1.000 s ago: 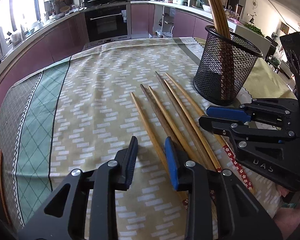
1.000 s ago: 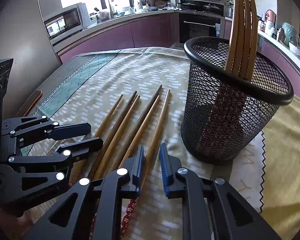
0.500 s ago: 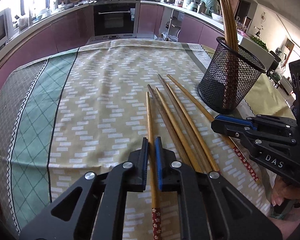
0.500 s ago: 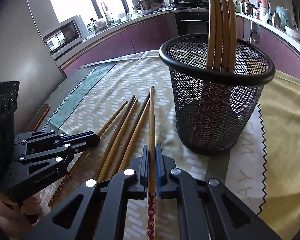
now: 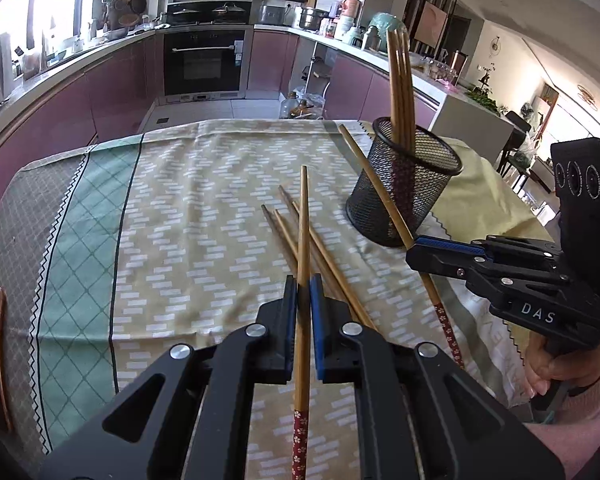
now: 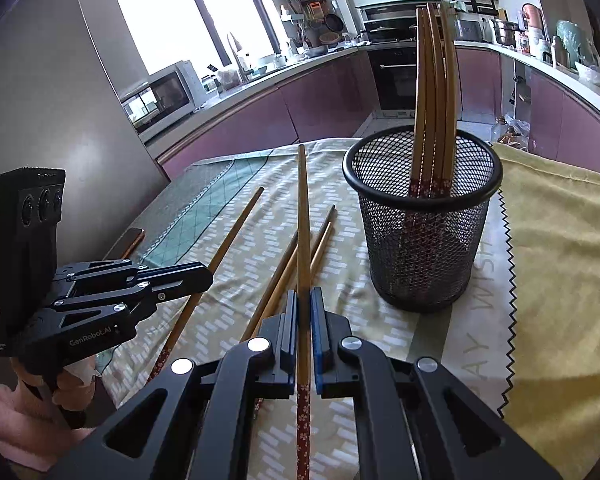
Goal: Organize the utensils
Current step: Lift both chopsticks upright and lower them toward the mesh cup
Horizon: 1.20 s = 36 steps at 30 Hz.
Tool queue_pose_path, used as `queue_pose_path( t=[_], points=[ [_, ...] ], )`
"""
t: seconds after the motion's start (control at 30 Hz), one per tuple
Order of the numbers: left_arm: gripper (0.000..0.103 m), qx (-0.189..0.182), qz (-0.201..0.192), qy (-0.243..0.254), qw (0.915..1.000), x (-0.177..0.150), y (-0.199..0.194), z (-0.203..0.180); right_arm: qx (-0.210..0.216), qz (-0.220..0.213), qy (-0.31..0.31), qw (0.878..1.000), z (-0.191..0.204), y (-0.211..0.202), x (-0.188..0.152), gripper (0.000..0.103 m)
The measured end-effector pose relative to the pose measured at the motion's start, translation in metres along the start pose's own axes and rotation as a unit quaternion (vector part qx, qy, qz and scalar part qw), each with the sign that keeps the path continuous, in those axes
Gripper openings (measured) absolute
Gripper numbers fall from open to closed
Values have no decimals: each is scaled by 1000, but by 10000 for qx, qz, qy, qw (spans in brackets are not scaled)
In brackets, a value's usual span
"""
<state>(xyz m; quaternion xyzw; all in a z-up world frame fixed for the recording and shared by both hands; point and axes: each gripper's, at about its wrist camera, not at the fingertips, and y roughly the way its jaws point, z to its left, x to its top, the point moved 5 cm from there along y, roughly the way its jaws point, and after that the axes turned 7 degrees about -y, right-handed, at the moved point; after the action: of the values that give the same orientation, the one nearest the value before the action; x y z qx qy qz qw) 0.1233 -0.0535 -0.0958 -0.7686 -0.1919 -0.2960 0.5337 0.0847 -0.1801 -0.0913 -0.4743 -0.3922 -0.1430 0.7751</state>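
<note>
Chopsticks: a few stand in mesh cup (image 6: 422, 216), left gripper (image 5: 303, 292) and right gripper (image 6: 304, 308) each pinch one lifted chopstick, several loose chopsticks (image 5: 288, 232) wait on tablecloth (image 5: 188, 216).

Black tool (image 5: 303, 300), blue pad, silver screws, pink sleeve

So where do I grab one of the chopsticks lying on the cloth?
Pinch the bare wooden shaft of an outer loose chopstick, coming down from above with one finger each side. They lie flat and close together on the tablecloth, so an inner one is harder. The left gripper and right gripper each hold one.
</note>
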Motion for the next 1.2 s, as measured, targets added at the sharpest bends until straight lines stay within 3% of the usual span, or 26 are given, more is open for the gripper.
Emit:
queue_pose_path(
  t=[0.47, 0.87, 1.2],
  points=[
    [7, -1173, -501, 7, 9918, 30, -67, -22, 92, -698, 128, 9974, -10, -46, 15, 6],
    [7, -1503, -923, -149, 9842, 61, -86, -30, -1, -1163, 44, 9932, -19, -70, 38, 6],
    [7, -1696, -1429, 91, 9751, 110, -101, -57, -234, -1640, -19, 9862, -40, -90, 78, 6]
  ],
)
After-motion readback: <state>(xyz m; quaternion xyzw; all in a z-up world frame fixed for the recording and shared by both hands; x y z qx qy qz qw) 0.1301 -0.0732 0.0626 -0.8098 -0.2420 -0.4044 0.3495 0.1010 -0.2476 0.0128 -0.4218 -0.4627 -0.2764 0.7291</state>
